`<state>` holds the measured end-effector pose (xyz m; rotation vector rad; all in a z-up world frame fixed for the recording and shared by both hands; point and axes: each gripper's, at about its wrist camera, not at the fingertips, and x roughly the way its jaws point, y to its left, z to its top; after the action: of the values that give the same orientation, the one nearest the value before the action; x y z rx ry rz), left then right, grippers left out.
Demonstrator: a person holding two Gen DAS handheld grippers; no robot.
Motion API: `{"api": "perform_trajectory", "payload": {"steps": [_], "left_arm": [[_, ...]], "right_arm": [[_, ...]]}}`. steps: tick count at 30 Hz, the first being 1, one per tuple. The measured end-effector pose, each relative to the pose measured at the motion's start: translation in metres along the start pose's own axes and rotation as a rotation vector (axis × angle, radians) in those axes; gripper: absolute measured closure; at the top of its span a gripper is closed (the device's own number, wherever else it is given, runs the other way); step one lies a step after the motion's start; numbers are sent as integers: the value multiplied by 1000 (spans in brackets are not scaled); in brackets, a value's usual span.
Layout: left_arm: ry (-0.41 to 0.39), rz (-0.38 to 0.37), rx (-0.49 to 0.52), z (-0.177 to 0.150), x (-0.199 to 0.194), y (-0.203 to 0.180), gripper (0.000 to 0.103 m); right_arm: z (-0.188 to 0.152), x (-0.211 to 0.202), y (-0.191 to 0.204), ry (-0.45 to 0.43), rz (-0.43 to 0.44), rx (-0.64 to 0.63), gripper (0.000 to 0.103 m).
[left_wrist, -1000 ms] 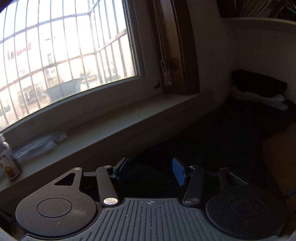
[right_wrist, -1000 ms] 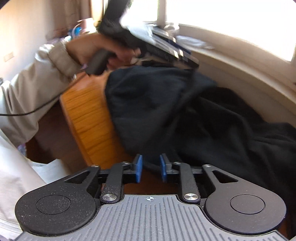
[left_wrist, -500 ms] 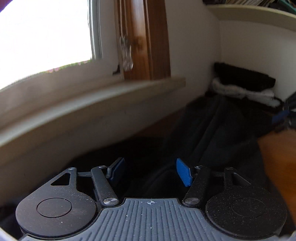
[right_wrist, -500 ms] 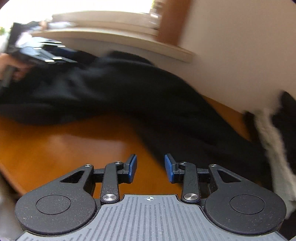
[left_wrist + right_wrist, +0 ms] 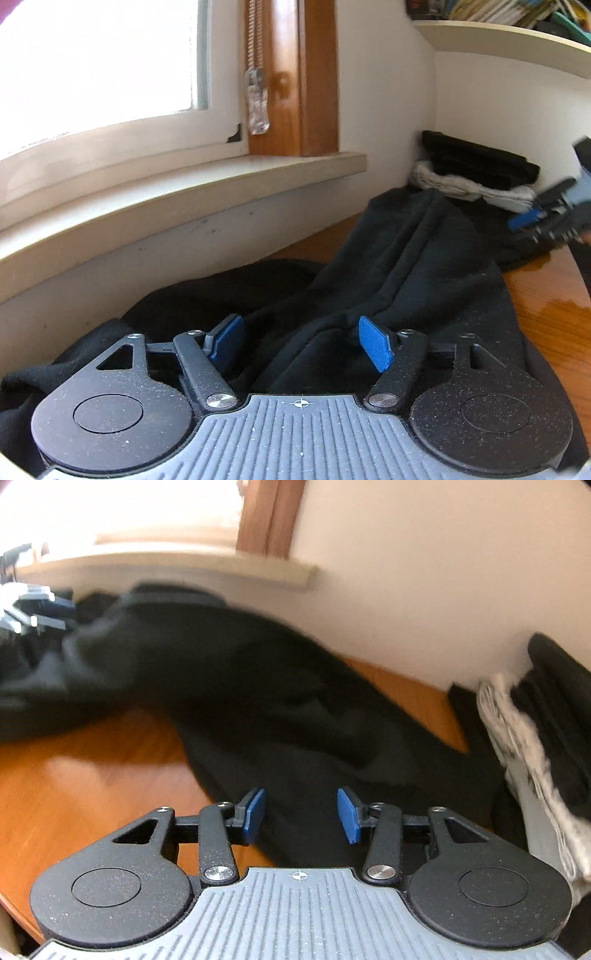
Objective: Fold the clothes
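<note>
A black garment (image 5: 406, 266) lies rumpled along the wooden table (image 5: 554, 317) under the window sill. My left gripper (image 5: 301, 345) hangs open just over a raised fold of it, blue pads wide apart, nothing pinched between them. In the right wrist view the same black garment (image 5: 280, 701) stretches across the table (image 5: 92, 771). Over its near end, my right gripper (image 5: 301, 816) is open and grips no cloth. The right gripper (image 5: 546, 218) also shows blurred at the far right of the left wrist view.
A stack of folded clothes, black (image 5: 480, 158) over white (image 5: 469, 186), sits in the corner against the wall; it shows as folded clothes (image 5: 532, 731) on the right. The window sill (image 5: 184, 206) overhangs the table's back edge. A shelf (image 5: 509, 40) with books hangs above.
Both grippers swung toward the corner over the garment. The right gripper's jaws widened from nearly closed to open. The left gripper sank closer to the cloth.
</note>
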<state>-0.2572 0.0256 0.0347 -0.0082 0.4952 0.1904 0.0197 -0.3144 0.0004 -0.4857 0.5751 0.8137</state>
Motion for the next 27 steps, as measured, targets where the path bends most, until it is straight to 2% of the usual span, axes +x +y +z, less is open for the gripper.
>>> {"api": "perform_trajectory", "payload": {"steps": [3, 5, 7, 8, 9, 10, 12, 17, 23, 27], "left_arm": [[24, -22, 45, -3, 4, -7, 30], [26, -27, 48, -3, 4, -8, 37], [15, -24, 30, -3, 1, -5, 59], [10, -23, 21, -3, 0, -3, 63], [5, -21, 12, -3, -2, -2, 79], [0, -20, 3, -2, -3, 0, 89], [-11, -17, -15, -2, -6, 3, 93], [-60, 1, -73, 0, -18, 13, 95], [-91, 62, -95, 1, -27, 23, 95], [-143, 137, -133, 3, -37, 31, 95]], "right_arm": [[12, 7, 0, -3, -29, -18, 53], [18, 17, 3, 9, -43, -48, 53], [27, 26, 7, 12, -62, -73, 52], [32, 31, 7, 10, -67, -81, 52], [38, 35, 8, 7, -72, -87, 51], [44, 38, 9, 0, -75, -95, 49], [55, 48, 7, -15, -82, -112, 44], [72, 67, 2, -19, -119, -167, 40], [64, 98, -21, 83, -119, -210, 31], [54, 107, -53, 101, -107, -114, 27]]}}
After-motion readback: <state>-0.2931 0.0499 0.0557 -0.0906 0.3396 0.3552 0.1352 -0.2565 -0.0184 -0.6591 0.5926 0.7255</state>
